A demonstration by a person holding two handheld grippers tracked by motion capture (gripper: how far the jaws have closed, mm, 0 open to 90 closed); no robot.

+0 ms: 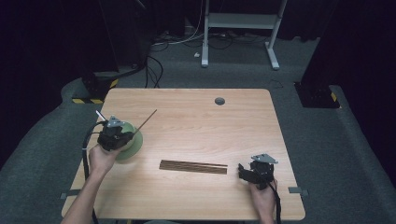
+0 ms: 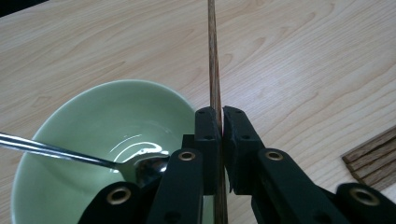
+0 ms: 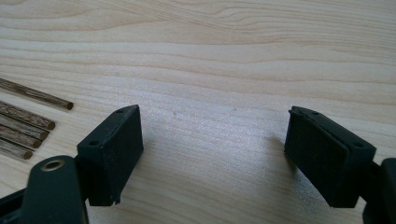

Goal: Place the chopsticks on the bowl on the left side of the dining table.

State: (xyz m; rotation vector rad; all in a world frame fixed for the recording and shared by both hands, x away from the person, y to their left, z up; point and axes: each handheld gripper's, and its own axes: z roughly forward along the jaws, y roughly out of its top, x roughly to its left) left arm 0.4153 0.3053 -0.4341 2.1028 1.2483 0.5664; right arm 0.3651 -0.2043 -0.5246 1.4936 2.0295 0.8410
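Observation:
My left gripper is shut on a single dark wooden chopstick, which sticks out past the jaws over the table. It hovers just over the rim of a pale green bowl at the table's left. A metal spoon lies in the bowl with its handle poking out to the far left. Several more chopsticks lie in a row at the table's middle front. My right gripper stands open beside their right ends, with bare wood between its jaws.
The light wooden table has a round cable hole at the back middle. Beyond its far edge are a white desk frame and loose cables on the grey floor.

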